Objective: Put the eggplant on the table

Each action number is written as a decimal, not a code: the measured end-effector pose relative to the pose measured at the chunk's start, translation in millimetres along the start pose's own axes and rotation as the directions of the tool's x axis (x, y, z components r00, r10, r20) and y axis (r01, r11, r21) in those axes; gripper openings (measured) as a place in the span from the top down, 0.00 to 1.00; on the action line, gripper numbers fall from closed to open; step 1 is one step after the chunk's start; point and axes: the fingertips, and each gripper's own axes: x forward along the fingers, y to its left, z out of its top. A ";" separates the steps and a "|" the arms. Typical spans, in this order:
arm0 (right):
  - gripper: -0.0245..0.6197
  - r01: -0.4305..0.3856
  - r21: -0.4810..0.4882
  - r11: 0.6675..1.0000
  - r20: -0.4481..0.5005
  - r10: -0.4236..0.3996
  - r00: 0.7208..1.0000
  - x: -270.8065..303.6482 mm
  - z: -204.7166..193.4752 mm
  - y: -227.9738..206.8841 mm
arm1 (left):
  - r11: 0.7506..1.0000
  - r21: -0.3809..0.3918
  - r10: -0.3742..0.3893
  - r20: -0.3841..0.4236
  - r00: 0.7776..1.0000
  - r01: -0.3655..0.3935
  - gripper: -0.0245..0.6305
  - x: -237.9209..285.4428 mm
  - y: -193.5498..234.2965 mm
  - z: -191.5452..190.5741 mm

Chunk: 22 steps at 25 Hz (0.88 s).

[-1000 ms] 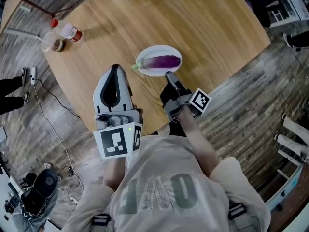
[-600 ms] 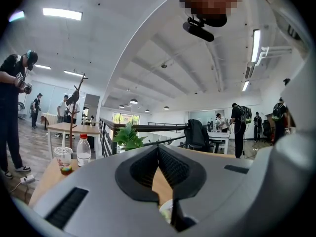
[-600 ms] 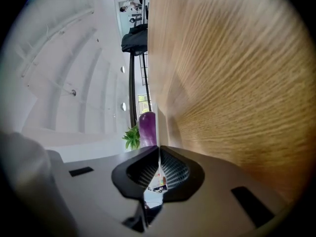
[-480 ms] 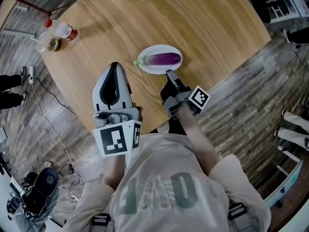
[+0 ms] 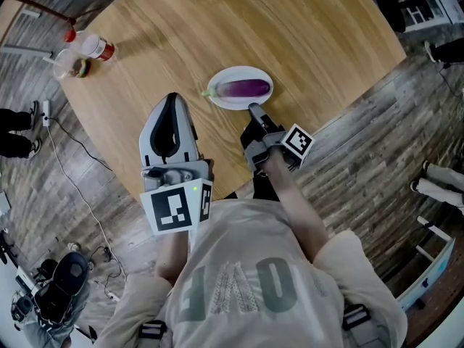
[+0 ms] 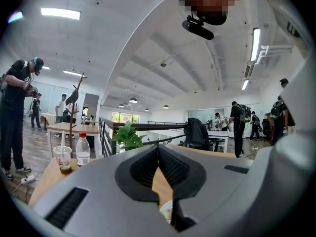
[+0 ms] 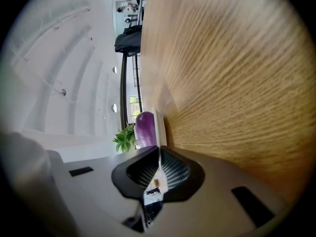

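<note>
From above, in the head view, the eggplant (image 5: 246, 88) lies on a white plate (image 5: 220, 98) a little above the middle of the frame. The plate sits on the round wooden table (image 5: 304, 35), so the eggplant is not on the bare wood yet. The right tongs (image 5: 254, 109) have tipped down a bit. Their tip is now just beside the plate's lower edge, and it does not touch the eggplant. I think the grab comes next. These tongs are pinched together and hold nothing, so they must open first. The left tongs (image 5: 172, 98) wait at the lower left of the plate, also pinched together and empty. Big grey letters on the person's shirt (image 5: 232, 288) look like O, V, E upside down.

Looking along the left tongs, the tips meet at the bottom middle. A bottle (image 6: 83, 151) with a red cap stands at the left. Its label is too small to read.

Looking along the right tongs, the picture is turned sideways. The purple eggplant sits on its plate just above the closed tips. Wood fills the right side.
</note>
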 end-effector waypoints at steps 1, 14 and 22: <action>0.92 0.013 0.005 1.000 0.000 -0.013 1.000 0.4 0.1 -0.6 | 1.000 0.000 0.001 -0.001 1.000 -0.001 0.95 -0.2 -0.1 0.1; 0.91 0.154 0.015 0.988 0.019 -0.154 0.988 3.6 3.2 -4.7 | 1.000 0.001 0.011 0.005 1.000 -0.011 0.95 -2.0 3.3 3.8; 0.72 0.190 0.055 0.980 0.024 -0.191 0.981 -6.4 -4.5 -4.5 | 1.000 0.001 -0.004 0.028 1.000 0.004 0.95 -8.7 -1.8 8.1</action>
